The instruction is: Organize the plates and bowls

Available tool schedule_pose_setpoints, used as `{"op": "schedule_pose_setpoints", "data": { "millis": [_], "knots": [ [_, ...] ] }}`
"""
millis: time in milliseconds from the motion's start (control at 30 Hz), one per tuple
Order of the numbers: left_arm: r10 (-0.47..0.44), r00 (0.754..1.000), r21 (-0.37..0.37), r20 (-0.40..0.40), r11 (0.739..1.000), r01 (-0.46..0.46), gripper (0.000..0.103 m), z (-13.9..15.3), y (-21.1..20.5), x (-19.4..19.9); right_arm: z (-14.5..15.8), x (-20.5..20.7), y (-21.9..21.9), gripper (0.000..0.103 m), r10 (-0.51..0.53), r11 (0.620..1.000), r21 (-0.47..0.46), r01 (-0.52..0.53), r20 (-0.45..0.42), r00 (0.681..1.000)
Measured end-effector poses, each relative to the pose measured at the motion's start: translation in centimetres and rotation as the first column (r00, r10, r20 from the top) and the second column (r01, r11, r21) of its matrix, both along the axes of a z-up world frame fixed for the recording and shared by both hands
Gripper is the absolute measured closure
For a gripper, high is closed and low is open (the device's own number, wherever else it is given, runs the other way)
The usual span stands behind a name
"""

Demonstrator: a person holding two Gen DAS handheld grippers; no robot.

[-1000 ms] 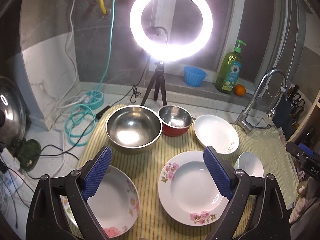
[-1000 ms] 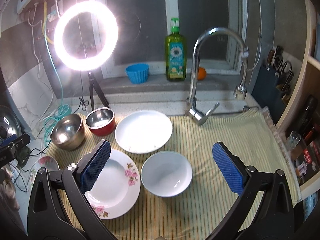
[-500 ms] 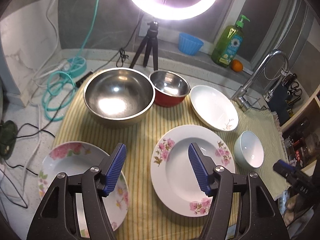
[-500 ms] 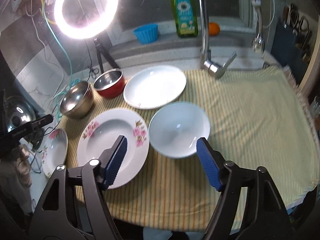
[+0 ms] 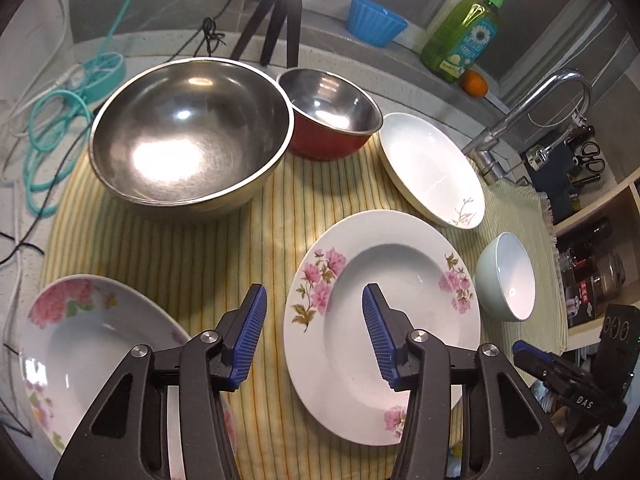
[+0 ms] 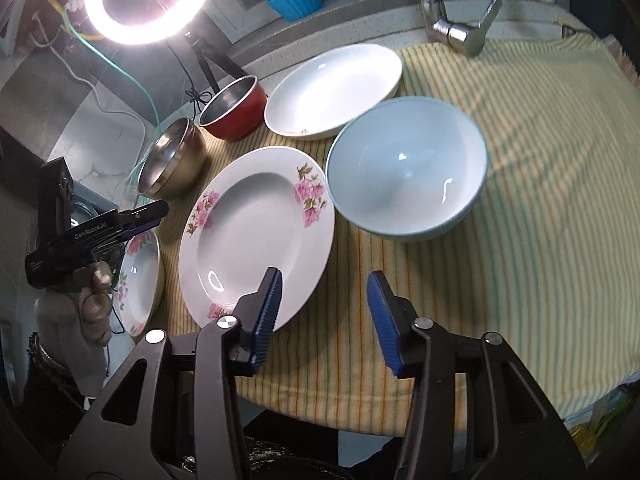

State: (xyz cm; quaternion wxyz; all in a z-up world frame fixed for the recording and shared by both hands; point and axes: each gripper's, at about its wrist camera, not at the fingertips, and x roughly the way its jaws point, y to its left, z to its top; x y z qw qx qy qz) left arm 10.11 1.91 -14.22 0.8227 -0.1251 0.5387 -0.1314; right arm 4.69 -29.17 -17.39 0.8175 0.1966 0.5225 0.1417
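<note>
Across the counter lies a yellow striped cloth [image 5: 188,256], and every dish sits on or at the edge of it. At the cloth's far left corner stands the large steel bowl [image 5: 188,132], the biggest vessel, upright and empty. Just right of it, rims nearly touching, is the smaller red bowl [image 5: 328,116] with a steel inside. Near the cloth's middle lies the floral plate [image 5: 384,296], with pink flowers on its rim. A second floral plate [image 5: 88,344] rests at the cloth's near left edge, partly off the fabric. Toward the cloth's far side, between the red bowl and the faucet [image 5: 532,116], sits a plain white plate [image 5: 432,168] with a small sprig painted at its rim. Right of the middle floral plate, just beside it, stands a pale blue bowl [image 6: 404,168], white inside.

The left gripper [image 5: 314,332] hangs above the cloth with its jaws closing; the near left rim of the middle floral plate lies between them in the view, though the blue pads press on nothing. The right gripper [image 6: 324,312] is also closing, over bare cloth beside that plate's near right rim, gripping nothing. A hand [image 6: 86,304] holding the left gripper shows at the cloth's left edge.
</note>
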Motion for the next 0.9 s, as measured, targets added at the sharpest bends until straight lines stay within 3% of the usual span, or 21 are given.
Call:
{"op": "schedule_pose_setpoints", "data": {
  "millis": [233, 900],
  "knots": [
    [-0.031, 0.998, -0.025, -0.055, 0.999, 0.029, 0.067, -1.6, 0.1, 1.7, -1.7, 1.1, 0.4, 0.067, -0.030, 0.998, 0.048, 0.032, -0.044, 0.999],
    [-0.060, 0.992, -0.085, -0.116, 0.995, 0.050, 0.075, -4.0, -0.5, 3.3, -3.7, 2.8, 0.8, 0.081, -0.039, 0.997, 0.058, 0.045, -0.108, 0.993]
  ]
}}
